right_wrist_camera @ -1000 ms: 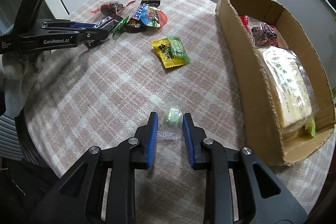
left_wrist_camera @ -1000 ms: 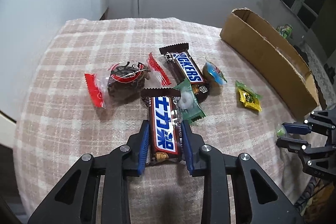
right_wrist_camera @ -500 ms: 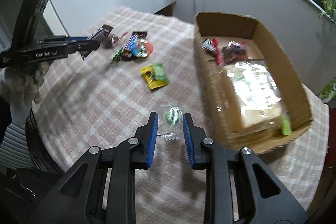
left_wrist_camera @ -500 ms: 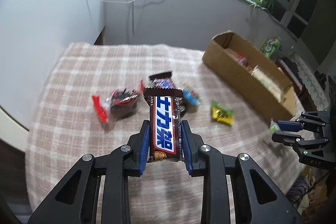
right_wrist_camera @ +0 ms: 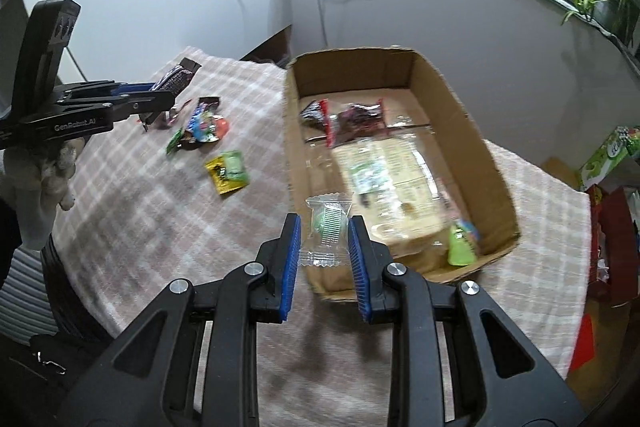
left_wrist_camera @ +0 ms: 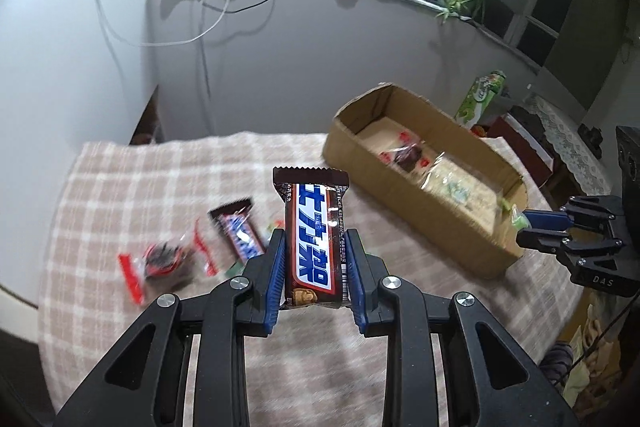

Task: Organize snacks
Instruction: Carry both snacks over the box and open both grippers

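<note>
My left gripper [left_wrist_camera: 316, 243] is shut on a brown Snickers bar [left_wrist_camera: 314, 239] and holds it upright above the checked tablecloth. The right gripper [right_wrist_camera: 325, 227] is shut on a clear-wrapped green candy [right_wrist_camera: 326, 225], lifted beside the near left wall of the cardboard box [right_wrist_camera: 460, 107]. That box [left_wrist_camera: 404, 203] holds a large clear packet, red-wrapped snacks and a green item. On the cloth lie a second Snickers bar [left_wrist_camera: 238, 227], a red-ended dark snack [left_wrist_camera: 164, 261], a yellow-green packet [right_wrist_camera: 228, 171] and a small heap of sweets [right_wrist_camera: 200, 131].
The round table carries a pink checked cloth [right_wrist_camera: 140, 207] and stands against a white wall with hanging cables. A person's gloved hand [right_wrist_camera: 36, 179] grips the left tool. A green carton [right_wrist_camera: 604, 155] and clutter stand past the table's right edge.
Both grippers have risen off the cloth with their snacks. The Snickers bar left the pile, and the green candy has travelled to the right, up to the box's near edge.
</note>
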`<state>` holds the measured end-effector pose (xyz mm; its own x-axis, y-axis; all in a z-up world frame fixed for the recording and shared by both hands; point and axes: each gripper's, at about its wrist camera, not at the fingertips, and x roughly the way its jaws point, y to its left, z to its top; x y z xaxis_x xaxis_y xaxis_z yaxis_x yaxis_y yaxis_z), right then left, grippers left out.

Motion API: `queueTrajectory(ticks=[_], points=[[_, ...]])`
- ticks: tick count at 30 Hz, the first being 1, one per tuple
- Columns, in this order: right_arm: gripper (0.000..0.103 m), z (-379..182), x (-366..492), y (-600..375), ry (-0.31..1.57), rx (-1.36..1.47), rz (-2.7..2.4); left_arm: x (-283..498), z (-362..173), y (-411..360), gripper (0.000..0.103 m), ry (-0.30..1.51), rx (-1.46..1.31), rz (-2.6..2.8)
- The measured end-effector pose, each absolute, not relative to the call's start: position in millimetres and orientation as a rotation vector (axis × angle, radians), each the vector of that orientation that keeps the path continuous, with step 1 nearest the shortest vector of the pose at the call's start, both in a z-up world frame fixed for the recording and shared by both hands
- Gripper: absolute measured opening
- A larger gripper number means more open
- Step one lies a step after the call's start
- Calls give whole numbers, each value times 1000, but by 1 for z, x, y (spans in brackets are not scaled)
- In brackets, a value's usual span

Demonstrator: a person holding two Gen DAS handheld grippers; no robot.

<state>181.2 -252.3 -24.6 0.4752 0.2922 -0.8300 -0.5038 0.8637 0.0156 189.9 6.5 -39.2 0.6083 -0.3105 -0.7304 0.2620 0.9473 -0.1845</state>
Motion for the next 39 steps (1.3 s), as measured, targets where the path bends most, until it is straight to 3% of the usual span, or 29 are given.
queueTrajectory(ticks=[39], points=[[25,-39,269,-305,1002,-216,430,296,-39,-98,27,867,55,-463]])
